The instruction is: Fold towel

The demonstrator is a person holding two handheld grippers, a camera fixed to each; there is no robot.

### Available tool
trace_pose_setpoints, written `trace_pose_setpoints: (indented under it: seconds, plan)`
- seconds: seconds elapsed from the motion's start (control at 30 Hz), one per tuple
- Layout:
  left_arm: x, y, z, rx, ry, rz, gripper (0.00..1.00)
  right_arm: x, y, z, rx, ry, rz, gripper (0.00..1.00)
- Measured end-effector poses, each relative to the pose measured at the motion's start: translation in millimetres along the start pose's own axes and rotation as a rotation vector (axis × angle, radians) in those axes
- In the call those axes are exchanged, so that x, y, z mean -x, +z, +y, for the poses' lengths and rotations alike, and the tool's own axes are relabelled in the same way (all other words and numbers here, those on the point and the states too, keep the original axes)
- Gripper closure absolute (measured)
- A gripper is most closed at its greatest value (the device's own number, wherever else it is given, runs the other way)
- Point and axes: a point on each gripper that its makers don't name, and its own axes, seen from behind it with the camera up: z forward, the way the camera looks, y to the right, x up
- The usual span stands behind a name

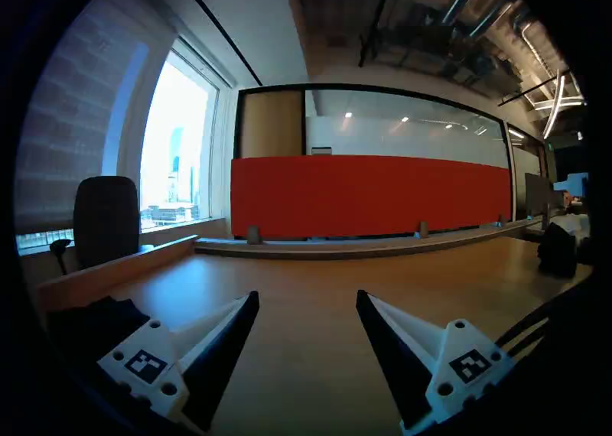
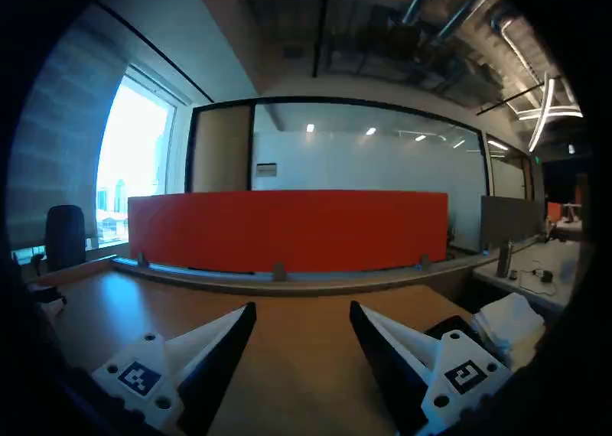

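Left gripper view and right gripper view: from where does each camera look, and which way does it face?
Left gripper view: rides on the left gripper, low over the wooden table, facing the red partition; its own two open fingers show.
Right gripper view: rides on the right gripper, low over the same table, facing the partition; its open fingers show, with a white cloth pile at the right.
Shared: table, partition, window, black chair.

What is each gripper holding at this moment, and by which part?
Nothing is held. The left gripper is open above the wooden table, and the right gripper is open too, with nothing between the fingers.
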Motion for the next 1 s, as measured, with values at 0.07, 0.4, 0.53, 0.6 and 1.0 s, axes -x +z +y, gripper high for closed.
trace_pose_setpoints:
  seconds: [0.07,0.4,0.53,0.6,1.0]
  plan:
    - [0,0.1,0.3,0.000,0.000,0.000,0.06,7,-0.1,3,0.008,0.000,-0.004,0.06]
    - [-1,0.0,0.8,0.000,0.000,0.000,0.06,47,-1.4,14,0.019,0.028,-0.038,0.06]
    - [-1,-0.3,0.8,0.000,0.000,0.000,0.06,59,-2.4,14,0.010,0.033,-0.037,0.06]
    - [-1,-0.4,0.9,0.000,0.000,0.000,0.06,64,-3.3,14,0.004,0.033,-0.032,0.06]
    - [-2,-0.8,1.1,0.000,0.000,0.000,0.06,82,-6.4,22,0.013,0.051,-0.013,0.06]
